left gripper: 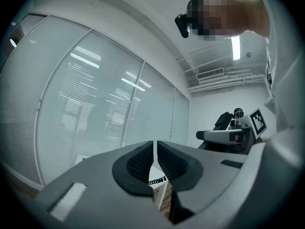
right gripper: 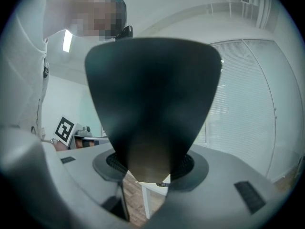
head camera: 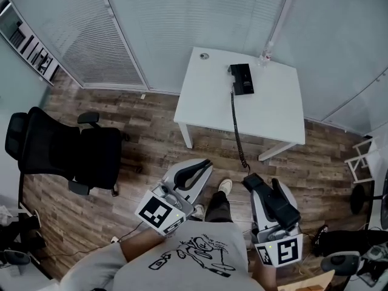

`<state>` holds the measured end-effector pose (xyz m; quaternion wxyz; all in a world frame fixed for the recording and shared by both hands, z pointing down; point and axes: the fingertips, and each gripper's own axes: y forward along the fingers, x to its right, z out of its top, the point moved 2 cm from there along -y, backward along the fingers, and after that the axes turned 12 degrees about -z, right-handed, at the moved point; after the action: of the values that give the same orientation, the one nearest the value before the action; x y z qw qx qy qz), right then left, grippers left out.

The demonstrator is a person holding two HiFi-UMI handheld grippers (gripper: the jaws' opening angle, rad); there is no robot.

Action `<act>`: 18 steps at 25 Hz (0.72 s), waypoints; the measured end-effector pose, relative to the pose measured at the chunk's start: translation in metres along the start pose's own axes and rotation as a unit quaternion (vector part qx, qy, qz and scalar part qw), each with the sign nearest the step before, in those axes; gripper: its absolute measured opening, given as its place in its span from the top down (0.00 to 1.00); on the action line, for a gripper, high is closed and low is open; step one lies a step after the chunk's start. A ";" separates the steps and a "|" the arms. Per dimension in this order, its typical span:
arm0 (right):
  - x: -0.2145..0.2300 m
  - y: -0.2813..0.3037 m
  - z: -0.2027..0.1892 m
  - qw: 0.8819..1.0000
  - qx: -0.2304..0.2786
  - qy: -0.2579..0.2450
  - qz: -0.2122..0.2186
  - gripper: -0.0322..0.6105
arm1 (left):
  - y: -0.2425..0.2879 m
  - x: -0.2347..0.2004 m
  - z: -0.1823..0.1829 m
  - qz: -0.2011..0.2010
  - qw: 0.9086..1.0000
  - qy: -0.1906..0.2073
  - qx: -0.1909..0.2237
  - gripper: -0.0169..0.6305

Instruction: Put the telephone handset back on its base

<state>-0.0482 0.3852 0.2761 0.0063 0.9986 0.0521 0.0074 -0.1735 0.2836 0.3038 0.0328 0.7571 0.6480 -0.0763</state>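
The black telephone base (head camera: pixel 242 79) lies near the far edge of the white table (head camera: pixel 267 114). Its coiled cord (head camera: pixel 235 126) runs off the table's near edge and down to the black handset (head camera: pixel 276 200). My right gripper (head camera: pixel 264 191) is shut on the handset, held well short of the table, above the floor. In the right gripper view the handset (right gripper: pixel 152 104) fills the middle, clamped in that gripper (right gripper: pixel 150 168). My left gripper (head camera: pixel 203 167) is shut and empty, to the left of the handset. In its own view the left gripper (left gripper: pixel 155 149) shows a bit of cord (left gripper: pixel 157 180) beyond the jaws.
A black office chair (head camera: pixel 66 150) stands on the wooden floor at the left. Glass walls with blinds close off the room behind the table. A white stool (head camera: pixel 364 159) and cluttered gear sit at the right edge. The person's shoe (head camera: pixel 224 188) is between the grippers.
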 end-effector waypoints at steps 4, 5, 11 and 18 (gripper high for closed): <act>0.027 0.025 -0.002 1.000 0.000 0.008 0.005 0.64 | 0.035 -0.017 0.001 -0.001 1.000 0.001 -0.005 0.94; 0.035 0.032 -0.003 1.000 -0.001 0.010 0.007 0.64 | 0.044 -0.021 0.001 0.000 1.000 0.002 -0.008 0.94; 0.084 0.072 0.000 1.000 -0.003 0.023 0.014 0.64 | 0.101 -0.046 0.008 0.006 1.000 0.005 -0.016 0.94; 0.143 0.112 -0.001 0.999 -0.008 0.031 0.036 0.64 | 0.171 -0.069 0.011 0.015 1.000 0.010 -0.021 0.94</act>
<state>0.1057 0.2887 0.2808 0.0126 0.9990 0.0162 0.0392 -0.0161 0.1874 0.2955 0.0434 0.7667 0.6382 -0.0547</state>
